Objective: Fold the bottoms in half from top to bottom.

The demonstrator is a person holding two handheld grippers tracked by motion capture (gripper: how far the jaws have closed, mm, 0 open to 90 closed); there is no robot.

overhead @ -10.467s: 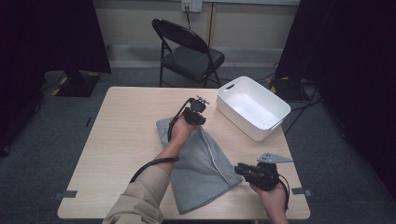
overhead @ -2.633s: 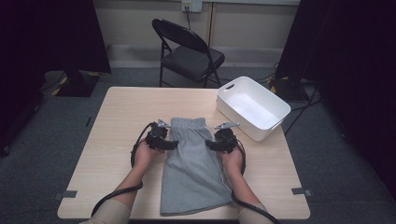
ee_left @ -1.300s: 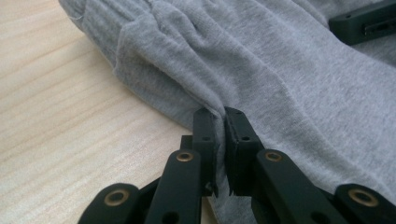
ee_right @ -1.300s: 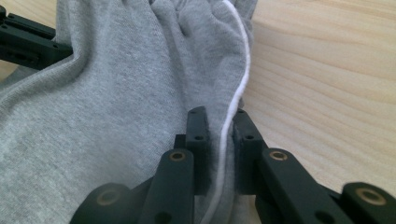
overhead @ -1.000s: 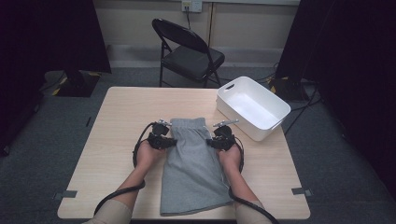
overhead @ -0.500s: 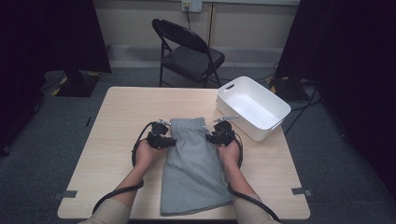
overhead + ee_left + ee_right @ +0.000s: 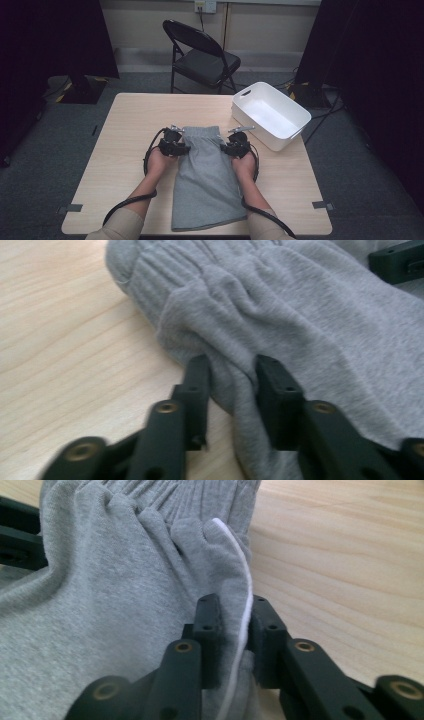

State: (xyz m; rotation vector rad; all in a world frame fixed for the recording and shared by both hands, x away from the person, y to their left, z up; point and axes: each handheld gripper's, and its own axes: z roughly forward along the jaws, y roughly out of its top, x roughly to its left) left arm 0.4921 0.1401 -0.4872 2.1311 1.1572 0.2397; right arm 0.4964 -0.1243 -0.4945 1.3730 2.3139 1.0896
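Pale wood table (image 7: 125, 165) served as the work surface, with dark grey carpet around it. Nearest the camera, 2 forearms were seen coming in from the bottom edge, each hand carrying 1 gripper. Grey shorts (image 7: 207, 177) were laid flat and lengthwise on the table between the hands, hem at the near edge, ribbed waistband at the far end. The left gripper (image 7: 181, 148) was placed at the shorts' left side just below the waistband; in the left gripper view a fold of the fabric edge (image 7: 235, 385) was pinched between the 2 jaws, which had just been opening a little, though cloth was bunched against both. The right gripper (image 7: 226, 148) was set at the opposite side; in the right gripper view its jaws were clamped on the side seam, where a white drawcord or piping (image 7: 245, 610) ran between them, the jaws having just been closing on it. Both claws were therefore judged gripping the shorts.

Handling was judged as follows: soft, light, limp jersey, not fragile, liable to sag and slide out of a thin pinch. Hold was best taken at the thicker waistband corners or side seams, 1 per gripper, as done.

Farther off, a white plastic bin (image 7: 295, 112) was stood at the table's far right corner, apart from the shorts. Beyond the table, 1 black folding chair (image 7: 202, 60) was placed against the wall.
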